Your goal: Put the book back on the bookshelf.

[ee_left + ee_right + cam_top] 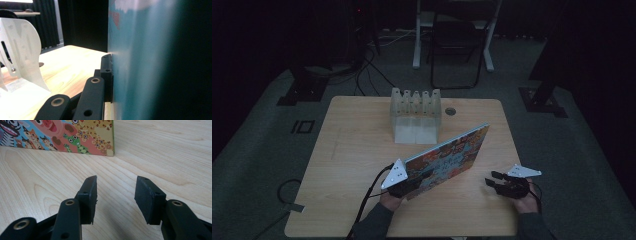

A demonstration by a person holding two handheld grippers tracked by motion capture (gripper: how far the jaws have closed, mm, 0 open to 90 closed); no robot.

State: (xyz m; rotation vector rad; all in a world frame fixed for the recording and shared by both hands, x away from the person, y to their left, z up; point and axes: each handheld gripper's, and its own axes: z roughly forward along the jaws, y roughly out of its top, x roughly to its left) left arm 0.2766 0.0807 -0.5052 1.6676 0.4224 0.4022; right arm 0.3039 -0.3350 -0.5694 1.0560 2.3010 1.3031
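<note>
- A light wooden table (352,150) is seen from above, standing on a dark floor, with a black folding chair (454,45) set well behind its far edge.
- A colourful picture book (447,155) is held tilted above the table's near half, its cover of cartoon animals turned up and toward the person; its far corner is raised near the rack and its near end is caught at the left gripper. In the right gripper view its lower corner (75,137) is seen meeting the wood.
- A clear slotted rack (416,116) is placed upright near the table's far middle, just behind the book's raised edge.
- The left gripper (404,187) is clamped on the book's near end; in its own view a black pad is pressed flat against the teal cover (140,65).
- The right gripper (499,182) is kept near the table's right edge, well apart from the book; its jaws are parted with nothing between them, bare wood being seen in the gap (115,195).
</note>
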